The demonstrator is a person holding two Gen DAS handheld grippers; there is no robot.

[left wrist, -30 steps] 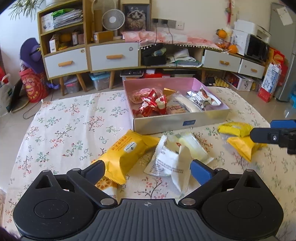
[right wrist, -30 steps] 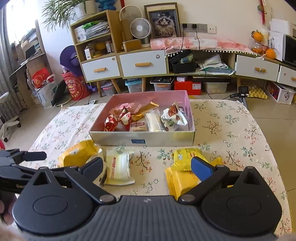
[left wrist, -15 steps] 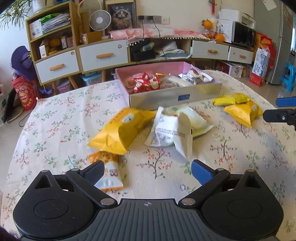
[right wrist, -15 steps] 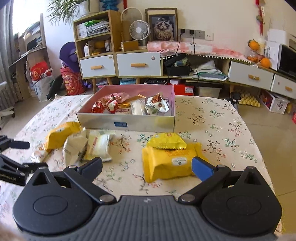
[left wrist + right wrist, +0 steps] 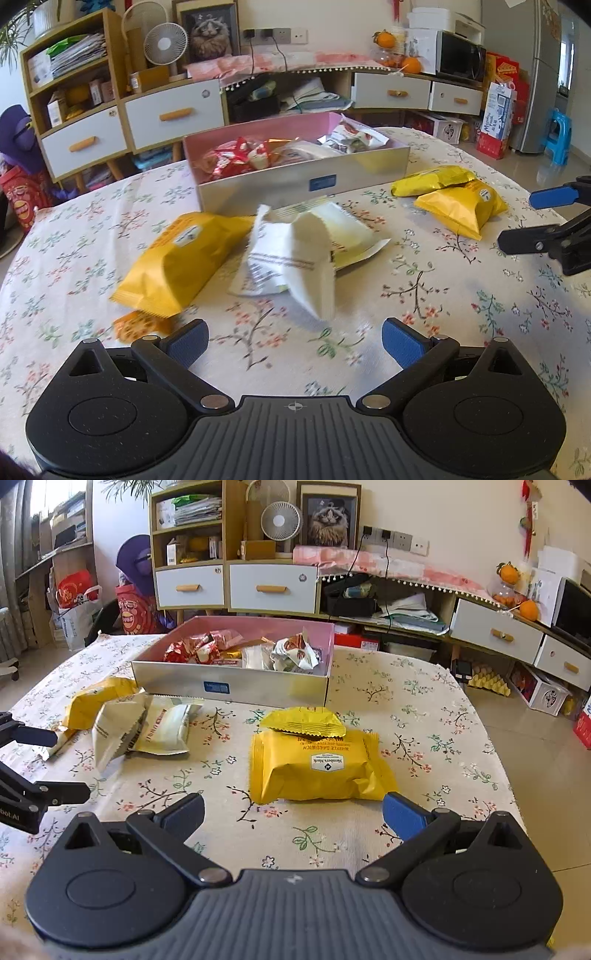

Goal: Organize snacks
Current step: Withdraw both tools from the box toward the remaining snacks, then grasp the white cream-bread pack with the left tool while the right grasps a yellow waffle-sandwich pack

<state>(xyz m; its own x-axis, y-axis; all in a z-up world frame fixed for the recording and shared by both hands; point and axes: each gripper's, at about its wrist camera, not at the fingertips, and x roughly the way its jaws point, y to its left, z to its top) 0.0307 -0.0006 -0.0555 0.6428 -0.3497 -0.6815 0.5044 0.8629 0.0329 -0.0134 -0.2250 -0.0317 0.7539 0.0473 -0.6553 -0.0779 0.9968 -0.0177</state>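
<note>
A silver box with a pink inside holds several wrapped snacks at the far middle of the table. In front of it lie a big yellow packet, white packets and a small orange packet. To the right lie a large yellow packet and a smaller yellow one. My left gripper is open above the cloth, short of the white packets. My right gripper is open just short of the large yellow packet.
The round table has a floral cloth. Its right edge drops to a tiled floor. Behind stand drawers and shelves. Each gripper shows in the other's view, the left gripper's fingers and the right gripper's fingers.
Both grippers have pulled back and dropped lower, so the packets and box look further away. Both stay open and nothing was picked up.
</note>
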